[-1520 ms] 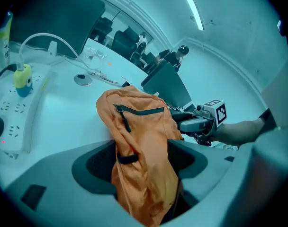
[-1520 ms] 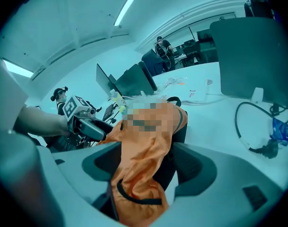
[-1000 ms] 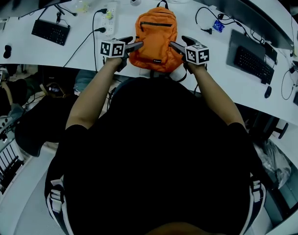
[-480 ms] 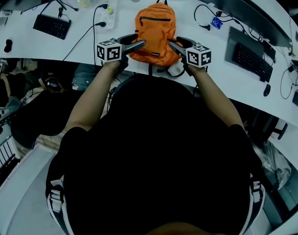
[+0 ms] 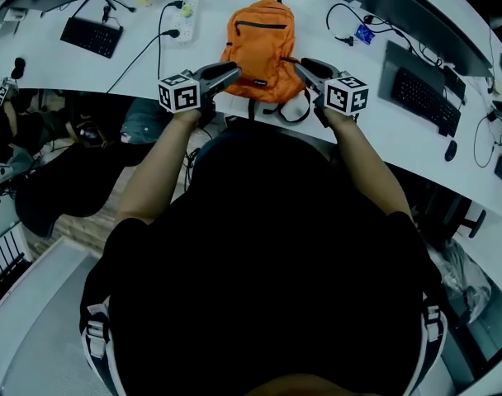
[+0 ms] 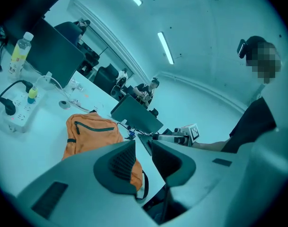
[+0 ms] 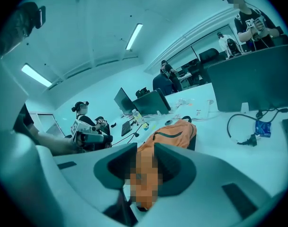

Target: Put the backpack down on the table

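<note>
The long white curved surface (image 5: 53, 68) carries everything. A dark flat monitor (image 5: 400, 11) stands far right, with a black keyboard (image 5: 418, 99) below it. Centre stage, the orange fabric backpack (image 5: 259, 44) lies flat on the surface near the front edge, black straps spilling over. A second black keyboard (image 5: 89, 36) sits far left and a white power strip (image 5: 185, 15) is just left of the bag. The left gripper (image 5: 230, 74) is at its lower left corner, spread with nothing between. The right gripper (image 5: 303, 64) is at the right edge, spread too, orange showing in the gap; contact is unclear.
</note>
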Demonstrator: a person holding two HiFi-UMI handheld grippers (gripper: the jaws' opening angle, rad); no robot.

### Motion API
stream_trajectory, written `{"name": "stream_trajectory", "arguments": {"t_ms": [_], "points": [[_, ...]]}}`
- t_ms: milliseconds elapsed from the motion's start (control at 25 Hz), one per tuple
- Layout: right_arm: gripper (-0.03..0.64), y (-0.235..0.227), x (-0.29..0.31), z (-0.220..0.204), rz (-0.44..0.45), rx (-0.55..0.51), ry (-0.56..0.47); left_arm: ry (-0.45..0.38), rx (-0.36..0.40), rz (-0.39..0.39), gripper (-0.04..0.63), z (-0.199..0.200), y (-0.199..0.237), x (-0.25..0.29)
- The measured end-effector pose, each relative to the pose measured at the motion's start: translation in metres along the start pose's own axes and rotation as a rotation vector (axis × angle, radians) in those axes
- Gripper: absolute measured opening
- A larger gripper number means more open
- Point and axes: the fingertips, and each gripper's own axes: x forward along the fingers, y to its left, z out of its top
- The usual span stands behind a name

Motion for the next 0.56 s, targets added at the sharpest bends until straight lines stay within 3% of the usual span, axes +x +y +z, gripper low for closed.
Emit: {"name": "stream_trajectory", "arguments": {"t_ms": [200,560], "points": [[0.1,0.006,-0.018,-0.006,0.012,0.012,-0.021,-0.012,0.029,-0.018,0.101,-0.007,-0.022,-0.003],[0.061,0.026,-0.045,-0.02,0.065,0.015,-0.024,-0.027,0.078,0.079,0.066,-0.029,-0.03,-0.01]]}}
